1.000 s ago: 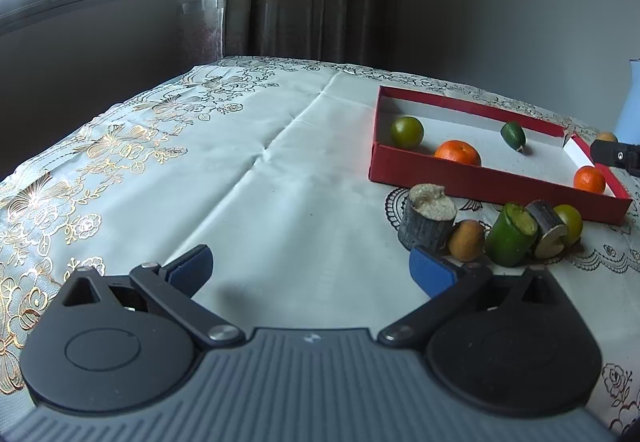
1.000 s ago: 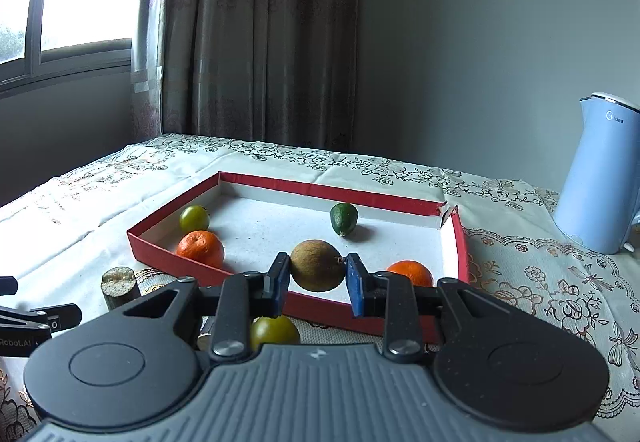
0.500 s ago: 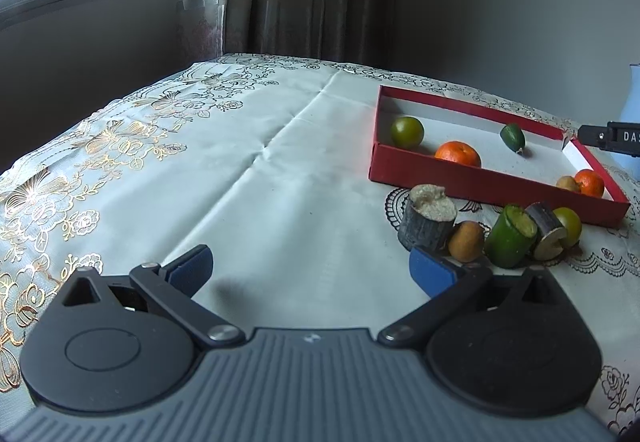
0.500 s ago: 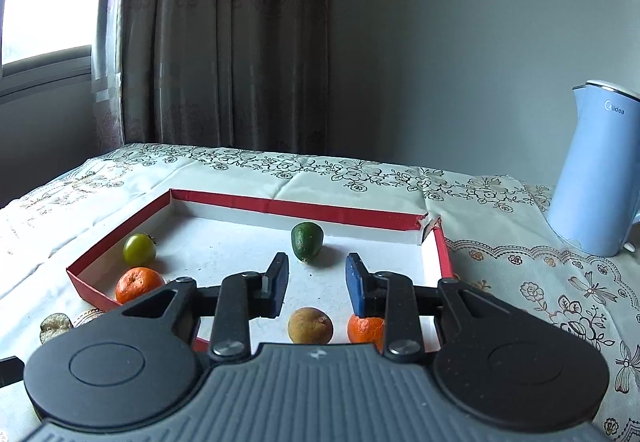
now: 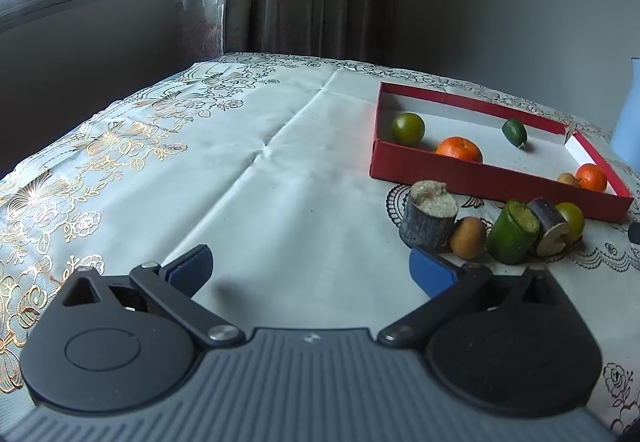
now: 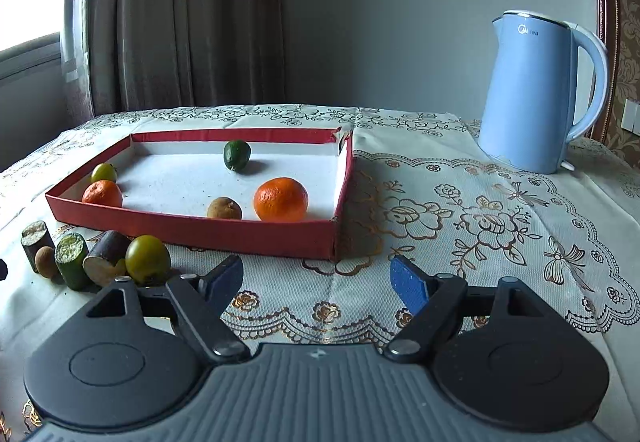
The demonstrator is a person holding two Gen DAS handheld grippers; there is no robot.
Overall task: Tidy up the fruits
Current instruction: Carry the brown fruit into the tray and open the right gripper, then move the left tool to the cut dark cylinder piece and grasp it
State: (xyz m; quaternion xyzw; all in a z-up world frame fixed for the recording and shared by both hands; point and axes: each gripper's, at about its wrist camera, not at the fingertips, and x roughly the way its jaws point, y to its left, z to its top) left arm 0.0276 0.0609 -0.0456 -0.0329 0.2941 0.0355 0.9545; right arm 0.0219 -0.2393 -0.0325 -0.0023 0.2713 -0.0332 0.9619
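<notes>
A red tray (image 6: pixel 192 232) sits on a surface (image 5: pixel 248 177) under an embroidered cloth, holding five fruits: a green-yellow one (image 6: pixel 103 172) and an orange (image 6: pixel 102 193) at its left end, a dark green fruit (image 6: pixel 237 155) near the far wall, and a brown fruit (image 6: pixel 224 208) just beside a larger orange (image 6: pixel 281 199) toward the near right corner. The right gripper (image 6: pixel 316 278) hovers over the cloth in front of the tray, its jaws opening with nothing between them. The left gripper (image 5: pixel 310 268) stands spread wide and empty above bare cloth, well left of the tray. Outside the tray's near wall lies a row of pieces: a grey stump (image 5: pixel 428 213), a small brown fruit (image 5: pixel 468 238), a green cylinder (image 5: pixel 514 238), a dark cut piece (image 5: pixel 550 228) and a yellow-green fruit (image 6: pixel 147 258). A blue kettle (image 6: pixel 540 93) stands to the right.
</notes>
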